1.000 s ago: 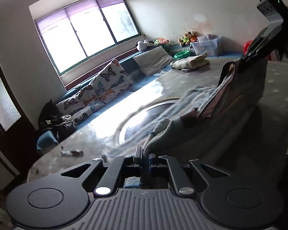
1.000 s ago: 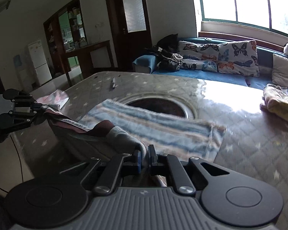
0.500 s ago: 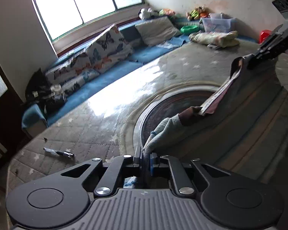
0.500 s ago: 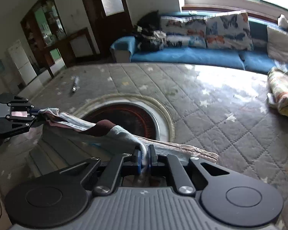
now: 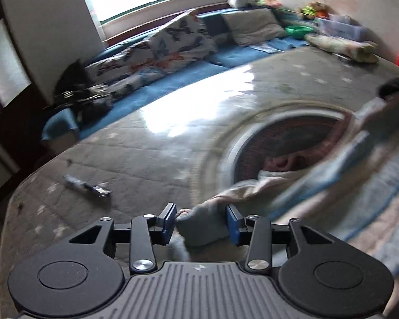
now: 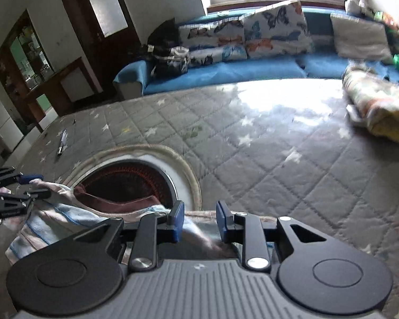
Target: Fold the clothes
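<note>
A striped garment in blue, white and pink with a maroon collar (image 5: 319,175) lies on the grey quilted table, partly over the round heater opening (image 5: 292,138). My left gripper (image 5: 200,222) is open, its blue pads either side of a grey cuff of the garment. My right gripper (image 6: 198,220) is open just above the garment's edge (image 6: 66,212). In the right wrist view the left gripper (image 6: 32,186) shows at the far left, open beside the cloth. In the left wrist view the right gripper shows only as a dark blur at the right edge (image 5: 393,85).
A small pen-like object (image 5: 87,186) lies on the quilted table (image 6: 279,164) at the left. A folded yellowish pile (image 6: 380,111) rests at the far right. A blue sofa with butterfly cushions (image 6: 252,32) runs along the back under the window.
Both grippers were shut on the garment and holding it up. They have lowered it onto the table and opened, letting it go.
</note>
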The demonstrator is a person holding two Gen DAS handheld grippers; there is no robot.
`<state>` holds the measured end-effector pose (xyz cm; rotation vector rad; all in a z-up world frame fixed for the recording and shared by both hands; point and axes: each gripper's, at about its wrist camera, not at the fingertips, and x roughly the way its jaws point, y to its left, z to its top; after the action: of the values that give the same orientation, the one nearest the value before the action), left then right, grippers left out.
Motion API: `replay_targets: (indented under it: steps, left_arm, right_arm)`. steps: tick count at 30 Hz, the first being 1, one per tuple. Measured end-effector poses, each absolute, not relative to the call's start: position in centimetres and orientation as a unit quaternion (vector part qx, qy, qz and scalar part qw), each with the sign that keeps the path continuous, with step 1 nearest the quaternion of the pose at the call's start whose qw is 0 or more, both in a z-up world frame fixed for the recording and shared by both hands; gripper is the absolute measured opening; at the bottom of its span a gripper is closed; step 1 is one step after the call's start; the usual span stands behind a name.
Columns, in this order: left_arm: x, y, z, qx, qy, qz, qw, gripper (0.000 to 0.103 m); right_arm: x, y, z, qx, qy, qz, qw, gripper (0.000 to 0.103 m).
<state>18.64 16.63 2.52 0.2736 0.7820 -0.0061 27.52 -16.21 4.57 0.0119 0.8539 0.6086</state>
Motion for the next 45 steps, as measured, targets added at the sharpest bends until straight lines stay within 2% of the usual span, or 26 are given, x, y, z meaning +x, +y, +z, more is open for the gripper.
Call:
replay_targets:
  steps: [4, 11, 14, 20, 28, 36, 45]
  left_arm:
    - [18.2, 16.8, 3.8, 0.094, 0.372, 0.012, 0.923, 0.04]
    - [17.9, 12.5, 4.3, 0.092, 0.366, -0.075, 0.923, 0.022]
    - [19.2, 11.3, 3.4, 0.086, 0.378, -0.091, 0.917, 0.02]
    - [22.1, 9.9, 0.8, 0.09, 0.406, -0.093, 0.905, 0.02]
    - [22.9, 10.6, -0.1, 0.081, 0.387, -0.034, 0.918, 0.02]
    - [17.7, 9.4, 2.1, 0.059, 0.349, -0.071, 0.933, 0.021]
    - [12.6, 7.3, 0.3, 0.06, 0.376, -0.11, 0.918, 0.022]
  right_arm:
    - [25.9, -15.1, 5.4, -0.017, 0.389, 0.308, 0.868, 0.027]
    - [25.1, -11.9, 4.9, -0.044, 0.409, 0.342, 0.845, 0.026]
    - [25.5, -11.0, 4.2, -0.044, 0.417, 0.341, 0.842, 0.026]
    - [26.2, -9.0, 2.7, -0.064, 0.422, 0.341, 0.838, 0.026]
    - [25.8, -6.7, 1.9, -0.129, 0.398, 0.32, 0.85, 0.033]
    - [24.4, -4.5, 2.2, -0.147, 0.396, 0.374, 0.826, 0.034]
    - [25.5, -2.4, 1.1, -0.153, 0.398, 0.342, 0.837, 0.038]
